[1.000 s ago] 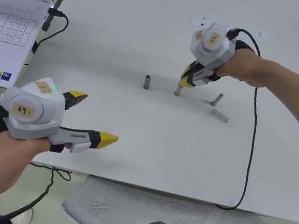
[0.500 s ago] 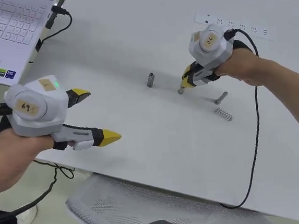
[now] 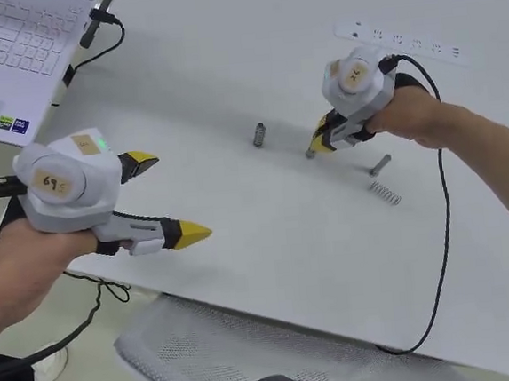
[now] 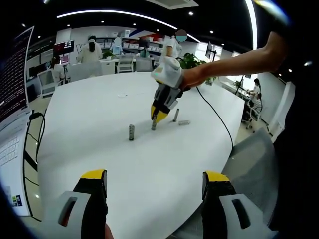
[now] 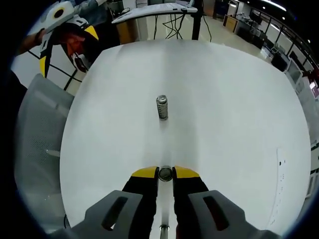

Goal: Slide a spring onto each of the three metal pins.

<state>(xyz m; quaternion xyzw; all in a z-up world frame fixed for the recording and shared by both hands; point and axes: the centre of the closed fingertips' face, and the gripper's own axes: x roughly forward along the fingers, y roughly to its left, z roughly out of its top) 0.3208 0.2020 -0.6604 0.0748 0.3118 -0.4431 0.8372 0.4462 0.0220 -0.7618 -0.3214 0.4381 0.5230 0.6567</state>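
Note:
My right gripper (image 3: pixel 320 144) is shut on a small grey spring (image 5: pixel 165 174) that stands upright on the white table (image 3: pixel 225 59); its lower end (image 3: pixel 310 153) touches the tabletop. I cannot tell whether a pin is inside it. To its left stands a pin with a spring on it (image 3: pixel 259 136) (image 5: pixel 162 107). To the right lie a bare metal pin (image 3: pixel 379 164) and a loose spring (image 3: pixel 385 193). My left gripper (image 3: pixel 166 196) (image 4: pixel 154 180) hangs open near the table's front edge with nothing between its fingers, and it looks toward the right gripper (image 4: pixel 164 97).
A white laptop (image 3: pixel 10 51) sits at the far left with a black cable (image 3: pixel 90 49) beside it. A power strip (image 3: pixel 402 42) lies at the back. The right gripper's cable (image 3: pixel 441 228) runs over the table's front edge. A grey chair (image 3: pixel 215 354) stands below.
The head camera has shifted slightly. Both grippers hold about the same places relative to the pins and springs.

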